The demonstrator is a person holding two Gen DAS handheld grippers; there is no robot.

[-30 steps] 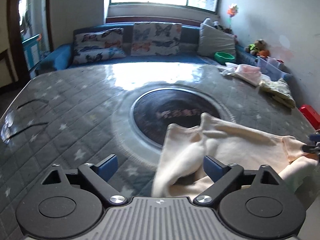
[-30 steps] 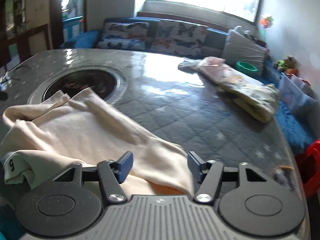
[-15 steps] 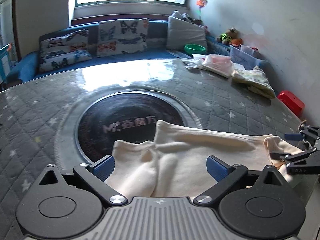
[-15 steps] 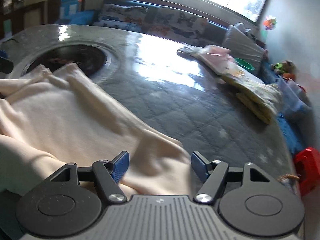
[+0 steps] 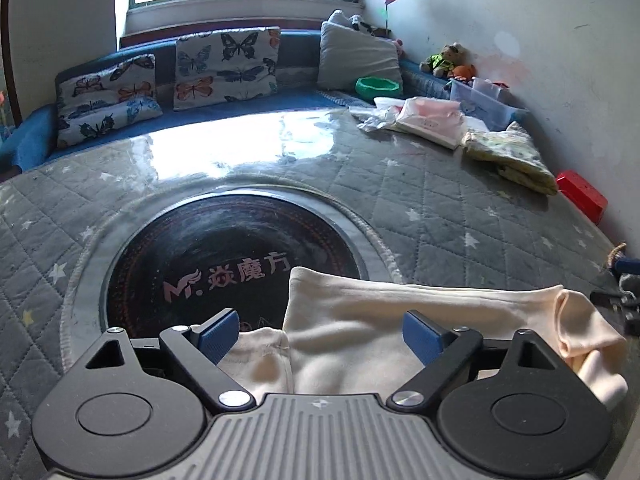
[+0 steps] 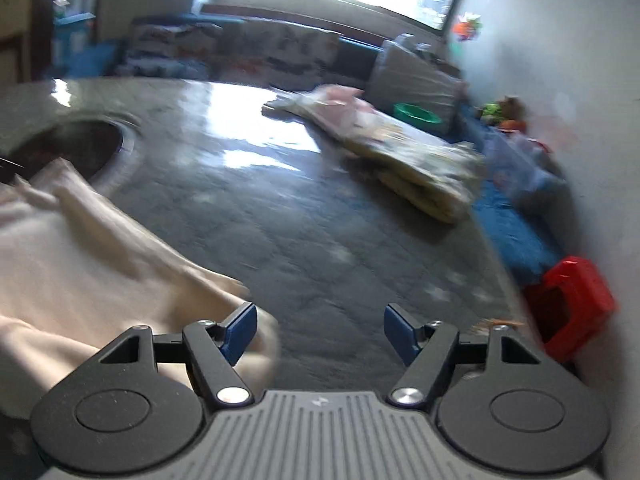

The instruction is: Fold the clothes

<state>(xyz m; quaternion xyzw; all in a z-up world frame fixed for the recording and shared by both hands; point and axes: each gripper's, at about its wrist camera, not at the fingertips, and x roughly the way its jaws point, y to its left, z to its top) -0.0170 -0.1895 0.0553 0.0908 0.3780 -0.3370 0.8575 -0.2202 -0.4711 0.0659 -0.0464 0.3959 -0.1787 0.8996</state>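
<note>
Both your left gripper [image 5: 320, 332] and right gripper [image 6: 320, 330] hold their fingers spread wide, gripping nothing, over the cream garment [image 5: 400, 336] lying crumpled at the quilted table's [image 5: 440, 208] near edge.

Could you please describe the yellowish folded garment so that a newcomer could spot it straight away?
Start at the big grey quilted table with the black round centre. At its far right edge by the white wall lie two folded clothes; the yellowish folded garment is the nearer one, finely patterned, beside the pink folded garment and just before the red stool.
</note>
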